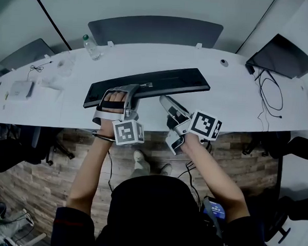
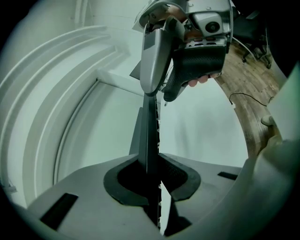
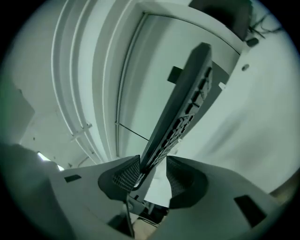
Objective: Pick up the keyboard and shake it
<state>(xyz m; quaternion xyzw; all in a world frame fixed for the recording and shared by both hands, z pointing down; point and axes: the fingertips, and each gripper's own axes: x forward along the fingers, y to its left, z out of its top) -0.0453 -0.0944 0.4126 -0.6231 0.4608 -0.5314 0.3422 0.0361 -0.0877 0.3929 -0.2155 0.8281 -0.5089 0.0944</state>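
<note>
While both grippers sit at its near long edge, black keyboard lies lengthwise over the white surface, roughly mid-frame in head view, left end a bit nearer the person than the right end. Can't tell if it is clear of the surface or resting on it.

Left gripper is on the left half of the near edge. In left gripper view the keyboard runs edge-on straight up between the jaws, and left gripper is clenched on it, both pads pressed against the board.

Right gripper is just to the right of it, near the keyboard's middle, marker cube turned up and toward the person. In right gripper view the keyboard runs diagonally up from the jaws, keys facing right. Right gripper has its jaws apart around the edge: left pad against the board, right pad off it with a gap, so no clamp. Right gripper also shows at the top of left gripper view, with fingers wrapped on its handle.

Farther out on the surface: water bottle back left, dark laptop back right, loose cables below it. Grey chair back behind the surface. Wood floor under the person.
</note>
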